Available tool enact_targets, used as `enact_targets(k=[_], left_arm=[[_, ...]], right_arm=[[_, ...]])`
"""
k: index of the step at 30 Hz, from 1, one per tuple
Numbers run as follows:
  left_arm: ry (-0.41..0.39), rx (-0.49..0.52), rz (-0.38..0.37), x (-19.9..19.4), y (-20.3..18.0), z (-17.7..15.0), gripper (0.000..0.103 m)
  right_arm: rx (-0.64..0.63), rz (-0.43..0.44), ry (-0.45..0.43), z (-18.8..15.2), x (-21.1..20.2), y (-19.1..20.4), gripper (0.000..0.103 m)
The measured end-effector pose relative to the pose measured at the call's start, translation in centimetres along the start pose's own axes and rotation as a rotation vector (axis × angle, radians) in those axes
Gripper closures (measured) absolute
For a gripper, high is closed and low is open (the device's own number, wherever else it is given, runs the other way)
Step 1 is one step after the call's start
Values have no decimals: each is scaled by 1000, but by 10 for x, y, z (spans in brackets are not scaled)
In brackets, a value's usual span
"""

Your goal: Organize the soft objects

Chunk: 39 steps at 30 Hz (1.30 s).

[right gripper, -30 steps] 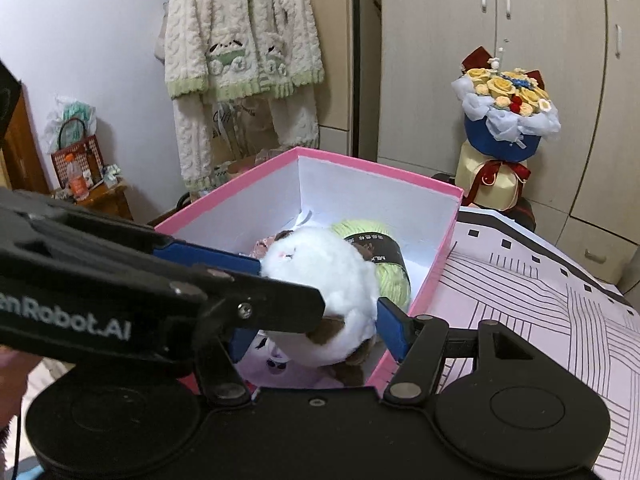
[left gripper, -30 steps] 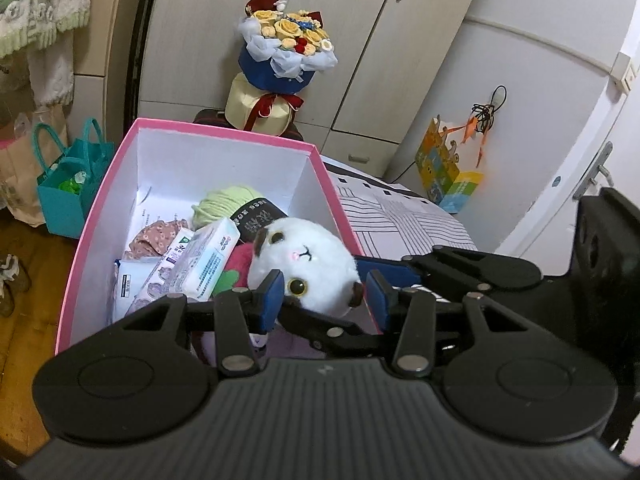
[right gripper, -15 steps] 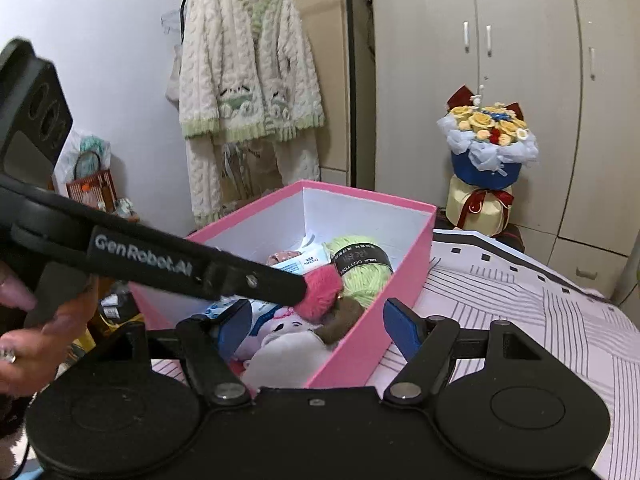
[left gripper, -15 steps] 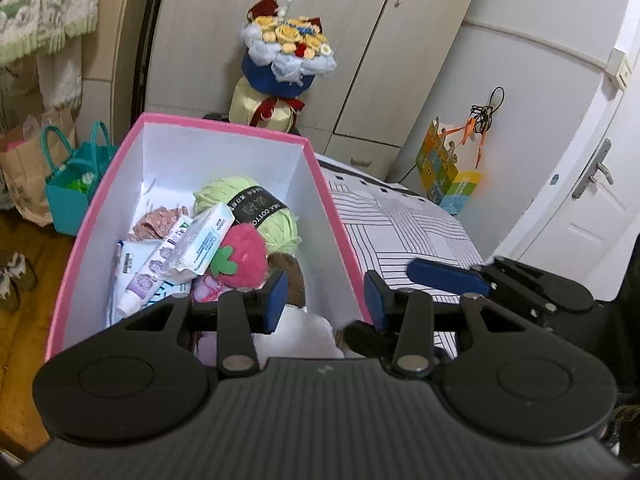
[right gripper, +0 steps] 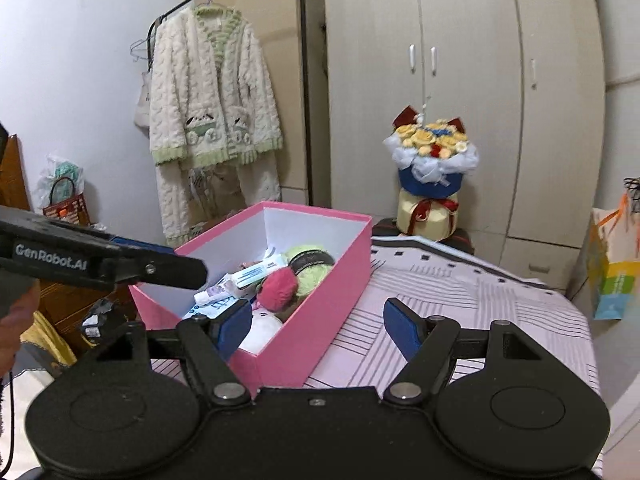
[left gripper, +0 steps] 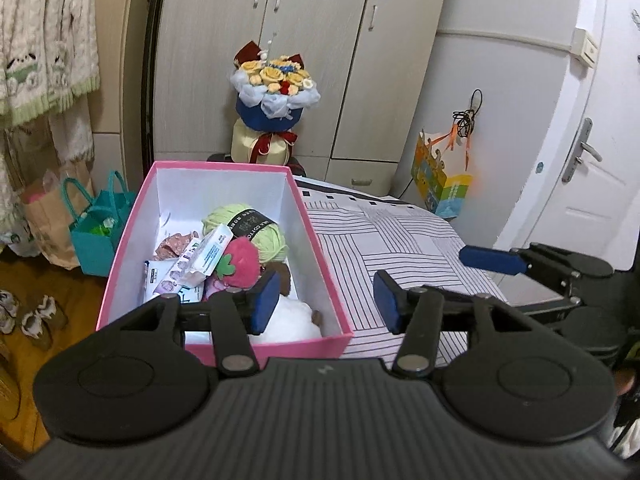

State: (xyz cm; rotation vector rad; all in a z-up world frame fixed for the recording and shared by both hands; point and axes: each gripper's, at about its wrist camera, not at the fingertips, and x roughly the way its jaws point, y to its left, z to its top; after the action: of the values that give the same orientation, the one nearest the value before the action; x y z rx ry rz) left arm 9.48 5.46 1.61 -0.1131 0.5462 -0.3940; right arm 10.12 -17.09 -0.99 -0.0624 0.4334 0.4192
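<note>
A pink box [left gripper: 326, 280] [right gripper: 320, 308] stands on the striped bedcover. In it lie a white plush toy [left gripper: 290, 318] [right gripper: 260, 330] at the near end, a pink plush strawberry [left gripper: 240, 260] [right gripper: 278, 282], a green yarn ball [left gripper: 256, 228] [right gripper: 310, 260] and tissue packs [left gripper: 204, 256]. My left gripper [left gripper: 326, 300] is open and empty, held above the box's near right corner. My right gripper [right gripper: 316, 328] is open and empty, held over the box's near wall. The right gripper's finger [left gripper: 492, 260] shows at the right of the left wrist view.
The striped bedcover [left gripper: 400, 236] [right gripper: 460, 300] spreads to the right of the box. A flower bouquet [left gripper: 272, 100] [right gripper: 432, 172] stands behind it before the wardrobe. A teal bag [left gripper: 96, 232] sits on the floor at left. A cardigan [right gripper: 212, 120] hangs at left.
Both grippers let go of the white plush toy, which now lies in the box, and both have pulled back and up, away from the box.
</note>
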Motion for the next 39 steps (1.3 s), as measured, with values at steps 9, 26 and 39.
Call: enact_targets(k=[9,26,39], left_arm=[[-44,27,45,-25,-25,-14,40],[6,18,259,-10,-46,-28,0],[-54,85,231,-17,-64,-28,0]], right_arm=[[12,-8,-9,-7,-35,-10,19],[218,-190,79,-19,-50,-55,0],[137,-281,47,-17,-79,-37,0]])
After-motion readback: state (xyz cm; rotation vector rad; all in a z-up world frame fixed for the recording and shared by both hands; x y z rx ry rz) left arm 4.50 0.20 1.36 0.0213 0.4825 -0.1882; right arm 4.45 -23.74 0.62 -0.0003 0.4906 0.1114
